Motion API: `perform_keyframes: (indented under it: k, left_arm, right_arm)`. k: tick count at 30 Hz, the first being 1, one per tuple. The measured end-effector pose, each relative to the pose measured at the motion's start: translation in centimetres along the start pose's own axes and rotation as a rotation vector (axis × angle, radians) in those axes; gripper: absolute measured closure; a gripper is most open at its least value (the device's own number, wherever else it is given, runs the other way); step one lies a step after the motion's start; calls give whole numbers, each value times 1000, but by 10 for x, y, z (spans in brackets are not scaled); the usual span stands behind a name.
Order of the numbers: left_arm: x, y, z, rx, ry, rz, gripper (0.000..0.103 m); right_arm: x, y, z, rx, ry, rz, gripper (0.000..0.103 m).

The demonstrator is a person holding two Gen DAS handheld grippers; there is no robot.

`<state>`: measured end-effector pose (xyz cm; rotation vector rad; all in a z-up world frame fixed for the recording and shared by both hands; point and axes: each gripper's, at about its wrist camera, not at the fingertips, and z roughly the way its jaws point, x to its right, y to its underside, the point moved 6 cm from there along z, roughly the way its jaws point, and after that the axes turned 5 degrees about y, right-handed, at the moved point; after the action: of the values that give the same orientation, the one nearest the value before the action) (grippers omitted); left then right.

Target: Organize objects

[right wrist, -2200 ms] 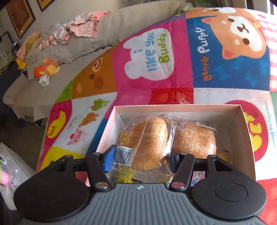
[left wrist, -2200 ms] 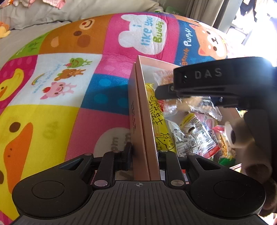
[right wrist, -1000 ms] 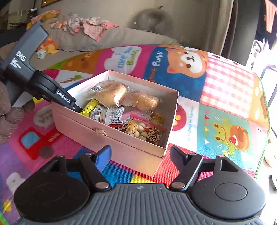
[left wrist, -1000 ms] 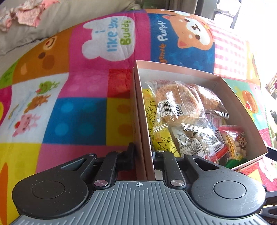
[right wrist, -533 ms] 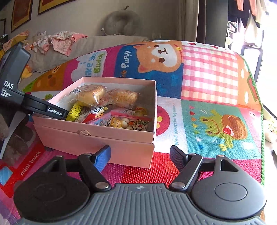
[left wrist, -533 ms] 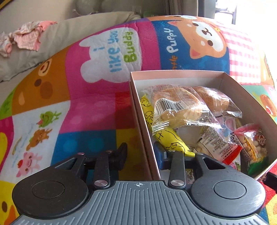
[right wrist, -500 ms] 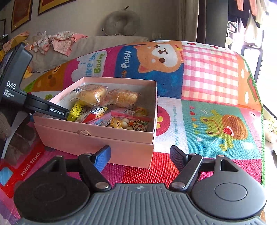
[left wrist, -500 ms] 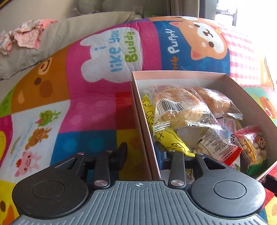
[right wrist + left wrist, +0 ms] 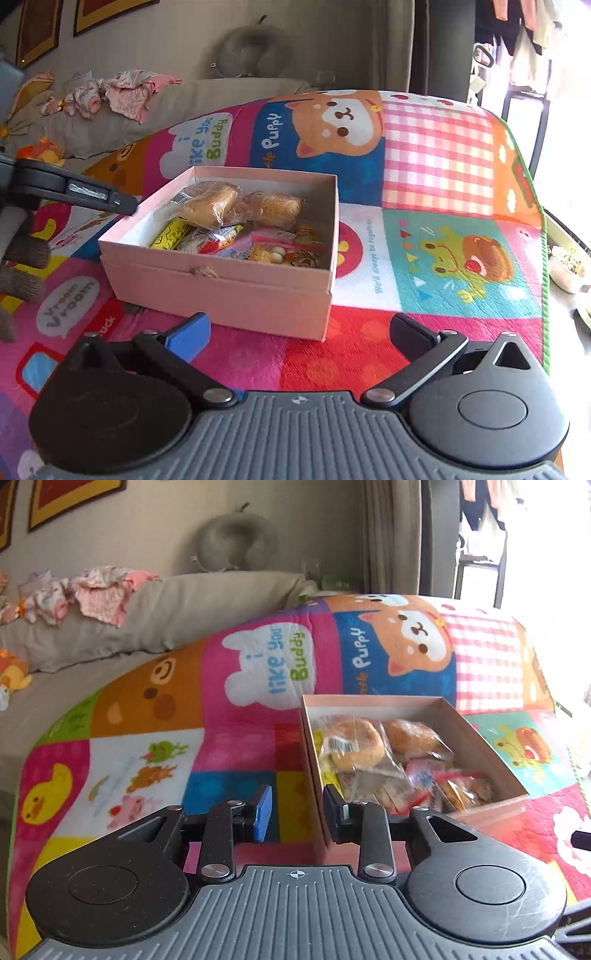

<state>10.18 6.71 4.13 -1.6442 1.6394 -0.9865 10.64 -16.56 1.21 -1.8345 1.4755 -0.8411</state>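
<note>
Pink box (image 9: 221, 284) sitting on the cartoon play mat (image 9: 443, 236), open top, holding two wrapped buns (image 9: 236, 206) at its far end and mixed snack packets (image 9: 258, 247) nearer. Left gripper (image 9: 297, 814) hovering at the box's left wall, fingers apart, one each side of the wall, not clamping it. Right gripper (image 9: 301, 336) hanging in front of the box, fingers spread wide, gripping nothing

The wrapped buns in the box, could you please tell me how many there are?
2: one bun at the box's far-left corner, another bun beside it; more may hide underneath.
</note>
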Motion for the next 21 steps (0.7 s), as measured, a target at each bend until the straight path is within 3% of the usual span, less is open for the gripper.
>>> perform_keyframes:
  k: [4, 6, 7, 12, 17, 21]
  left_arm:
    - [23, 71, -23, -84, 43, 11, 69]
    - [33, 100, -22, -114, 39, 15, 67]
    - [38, 104, -27, -56, 12, 49, 67]
    - [48, 107, -22, -57, -13, 108, 71]
    - [47, 102, -11, -53, 20, 41, 70]
    - [54, 101, -8, -58, 2, 64, 66]
  right_arm:
    - [-2, 31, -10, -92, -20, 23, 0]
    - [-8, 47, -5, -143, 10, -13, 0]
    - [-8, 51, -5, -121, 13, -1, 0]
    - [-2, 56, -1, -127, 6, 48, 0]
    - [-6, 55, 1, -54, 5, 20, 0]
    - [-4, 52, 7, -50, -2, 54, 0]
